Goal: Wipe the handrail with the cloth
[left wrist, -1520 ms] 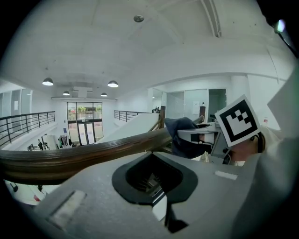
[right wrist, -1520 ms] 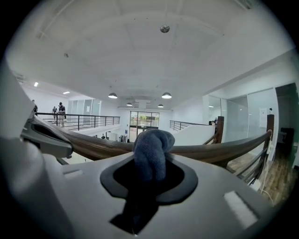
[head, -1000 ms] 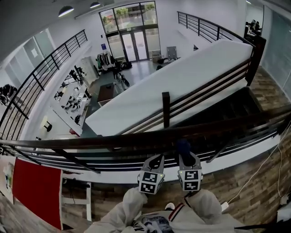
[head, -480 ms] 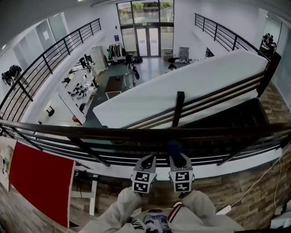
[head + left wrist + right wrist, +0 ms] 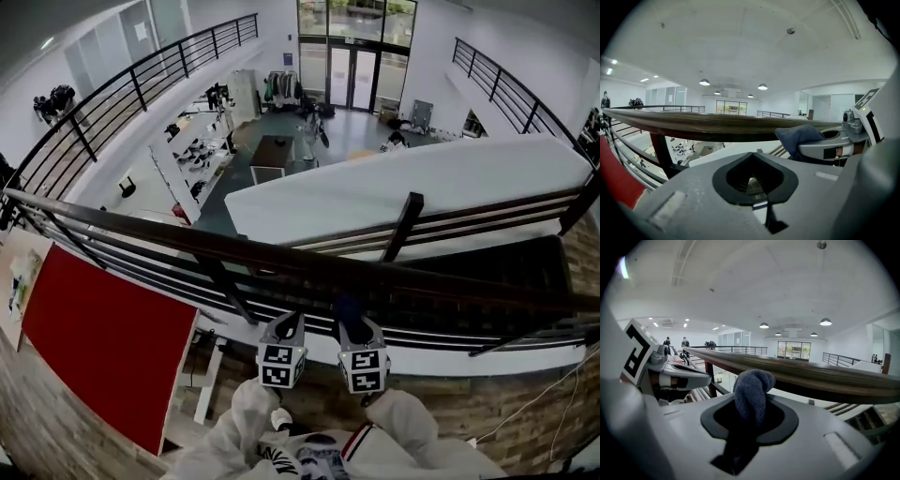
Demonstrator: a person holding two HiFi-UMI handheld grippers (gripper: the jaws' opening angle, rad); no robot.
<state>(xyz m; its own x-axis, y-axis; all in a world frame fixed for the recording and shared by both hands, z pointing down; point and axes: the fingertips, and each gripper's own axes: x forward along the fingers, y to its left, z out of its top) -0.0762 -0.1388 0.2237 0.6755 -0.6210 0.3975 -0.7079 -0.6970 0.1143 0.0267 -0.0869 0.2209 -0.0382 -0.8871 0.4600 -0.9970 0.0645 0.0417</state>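
Note:
The dark wooden handrail [image 5: 187, 239] crosses the head view slantwise, lower toward the right. Both grippers sit side by side just below it. My right gripper [image 5: 352, 323] is shut on a dark blue cloth [image 5: 349, 307], which bunches up out of the jaws next to the rail's underside. In the right gripper view the cloth [image 5: 752, 394] rises as a rolled lump in front of the handrail [image 5: 811, 376]. My left gripper [image 5: 289, 321] is shut with nothing in it. From the left gripper view the handrail [image 5: 693, 124] runs above, with the cloth [image 5: 797, 136] at the right.
Black horizontal bars [image 5: 141, 267] run under the rail. A large red panel [image 5: 103, 347] leans at lower left beside a white table [image 5: 202, 375]. Beyond the rail lie a stair railing post [image 5: 403, 225], a long white wall top [image 5: 394, 192] and the ground floor far below. A cable [image 5: 525, 403] lies at right.
The head view has swung left and tilted, so the rail now slants and the red panel fills more of the lower left. Both grippers stay under the rail, with the cloth still held.

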